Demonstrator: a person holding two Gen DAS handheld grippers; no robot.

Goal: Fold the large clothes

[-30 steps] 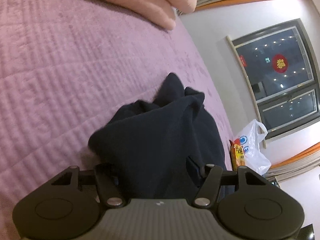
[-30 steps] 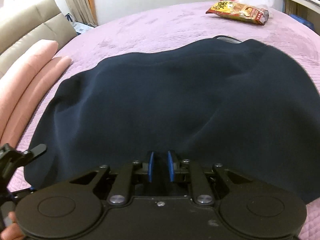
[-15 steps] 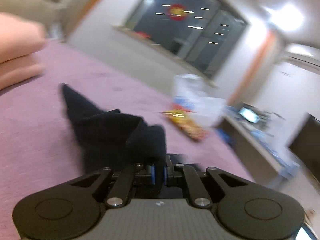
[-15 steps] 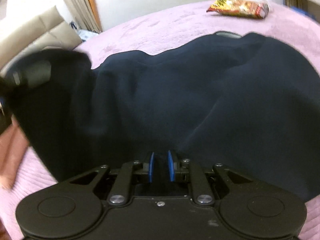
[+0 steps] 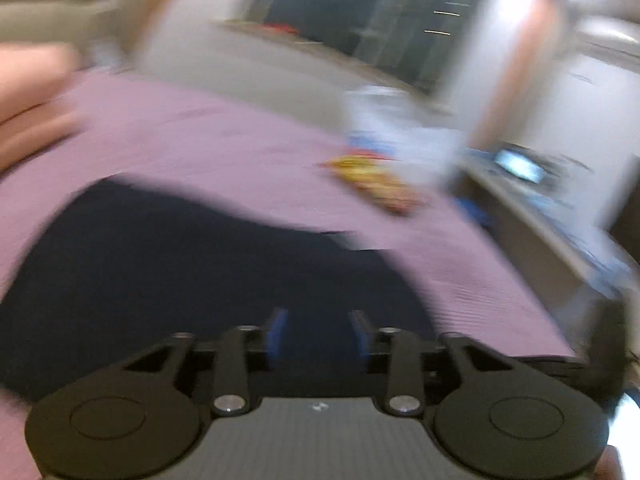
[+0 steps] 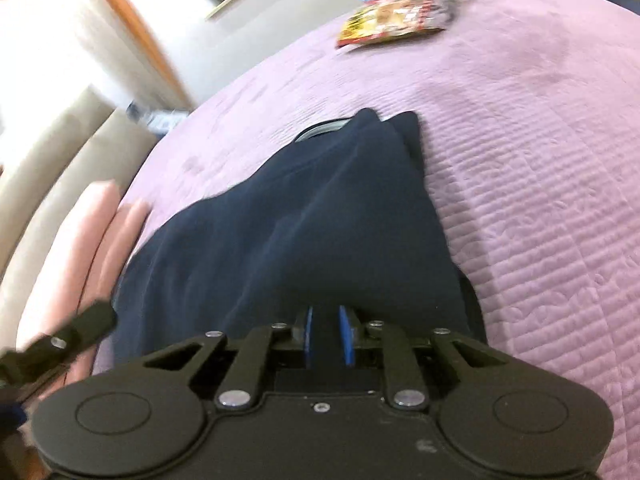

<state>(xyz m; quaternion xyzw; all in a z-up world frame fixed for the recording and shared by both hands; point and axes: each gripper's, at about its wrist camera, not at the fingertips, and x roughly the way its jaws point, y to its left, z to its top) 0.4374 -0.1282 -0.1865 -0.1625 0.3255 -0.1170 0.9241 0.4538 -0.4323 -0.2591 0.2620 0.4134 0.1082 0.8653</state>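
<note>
The left gripper hung over the near part of the dark navy garment, its jaws opening with nothing pinched between them. The right gripper sat at the garment's near edge, its narrow jaws also opening; whether cloth lay between them I could not tell. The garment lay folded lengthwise on the pink quilted bedspread, bare to its right. Beyond lay a snack packet.

A snack packet lies on the purple bedspread — pink pillows aside.
</note>
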